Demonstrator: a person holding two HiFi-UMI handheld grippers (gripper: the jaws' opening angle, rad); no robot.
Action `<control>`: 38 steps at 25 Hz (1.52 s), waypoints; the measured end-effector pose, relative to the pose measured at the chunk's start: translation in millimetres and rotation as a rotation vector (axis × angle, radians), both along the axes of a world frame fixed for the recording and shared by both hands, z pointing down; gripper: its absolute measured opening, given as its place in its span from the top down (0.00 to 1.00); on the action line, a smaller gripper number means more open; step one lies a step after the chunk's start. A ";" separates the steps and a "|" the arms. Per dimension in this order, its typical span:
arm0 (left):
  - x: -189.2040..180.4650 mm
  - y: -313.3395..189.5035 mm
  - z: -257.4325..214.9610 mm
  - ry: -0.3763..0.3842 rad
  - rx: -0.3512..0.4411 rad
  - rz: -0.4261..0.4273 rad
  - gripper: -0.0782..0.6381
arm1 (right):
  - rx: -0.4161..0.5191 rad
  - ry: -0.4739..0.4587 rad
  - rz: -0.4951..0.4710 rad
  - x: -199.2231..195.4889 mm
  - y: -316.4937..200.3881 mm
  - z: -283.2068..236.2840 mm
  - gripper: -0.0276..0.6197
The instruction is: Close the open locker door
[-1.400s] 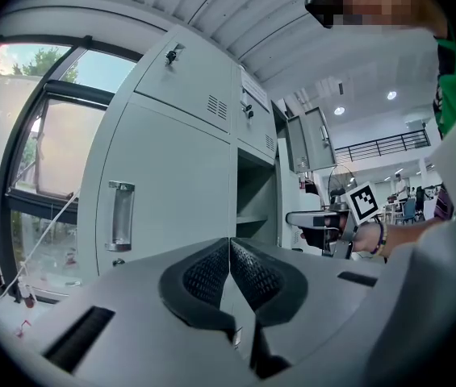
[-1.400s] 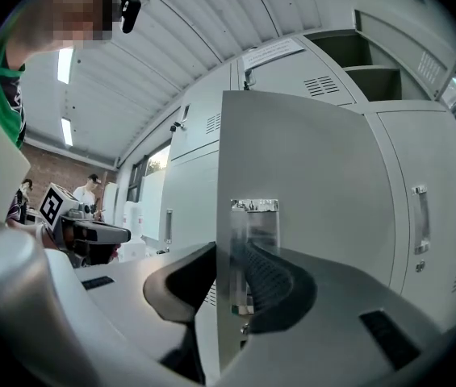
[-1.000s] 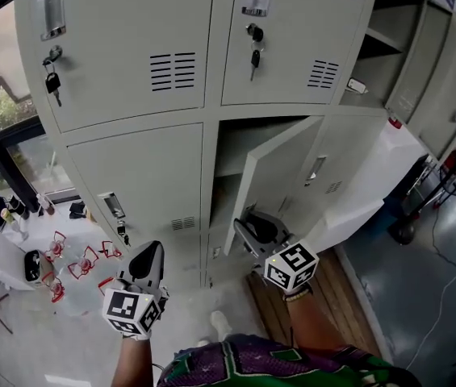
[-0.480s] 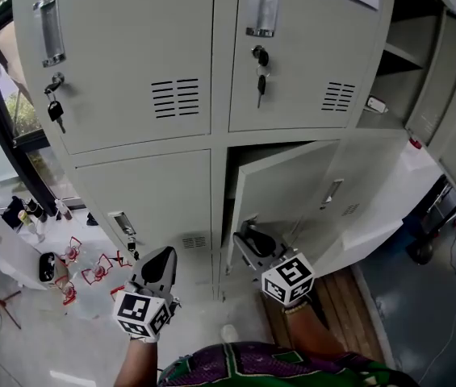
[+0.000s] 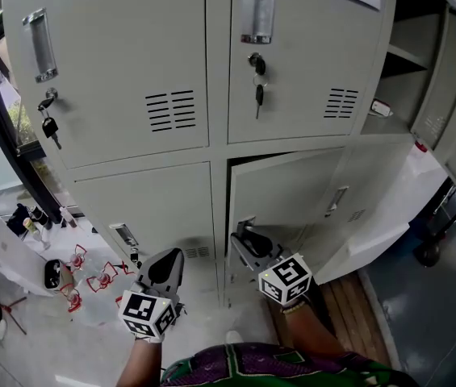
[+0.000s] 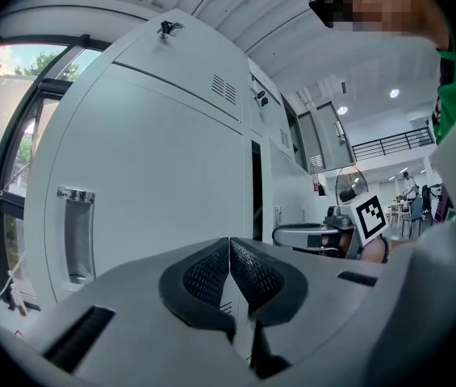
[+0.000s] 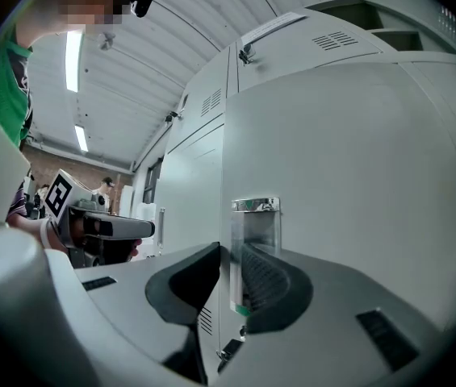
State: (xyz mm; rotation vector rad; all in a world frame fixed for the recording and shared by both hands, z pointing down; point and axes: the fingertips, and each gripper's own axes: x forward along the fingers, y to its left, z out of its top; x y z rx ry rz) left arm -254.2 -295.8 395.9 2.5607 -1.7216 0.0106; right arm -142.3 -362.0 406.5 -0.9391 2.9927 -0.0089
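Against grey lockers (image 5: pixel 131 71), right gripper (image 5: pixel 242 237) jaws clamp locker door (image 5: pixel 286 193); left gripper (image 5: pixel 174 255) jaws together.

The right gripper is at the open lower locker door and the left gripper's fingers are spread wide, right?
No: the fingers of the left gripper are shut together, as the left gripper view shows. The right gripper is at the open grey metal lower locker door.

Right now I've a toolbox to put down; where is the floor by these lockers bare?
Bare: the pale floor below the part-open locker door, and the wooden strip to its right. Crowded: the far left, where red scraps and a black object lie.
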 end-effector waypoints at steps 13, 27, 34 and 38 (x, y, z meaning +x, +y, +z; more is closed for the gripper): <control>-14.1 -4.2 2.8 -0.004 -0.007 -0.023 0.86 | -0.004 -0.007 -0.006 -8.2 -20.7 -0.8 0.87; -17.5 -10.4 5.5 0.004 -0.010 -0.023 0.86 | -0.009 0.000 0.020 -12.3 -35.0 -1.1 0.90; -13.4 -12.1 8.1 0.004 -0.015 -0.008 0.86 | 0.011 -0.006 0.055 -9.1 -36.5 -2.2 0.89; -14.8 -10.3 10.4 0.003 -0.022 -0.010 0.86 | 0.012 -0.020 0.074 -3.6 -37.3 -3.1 0.88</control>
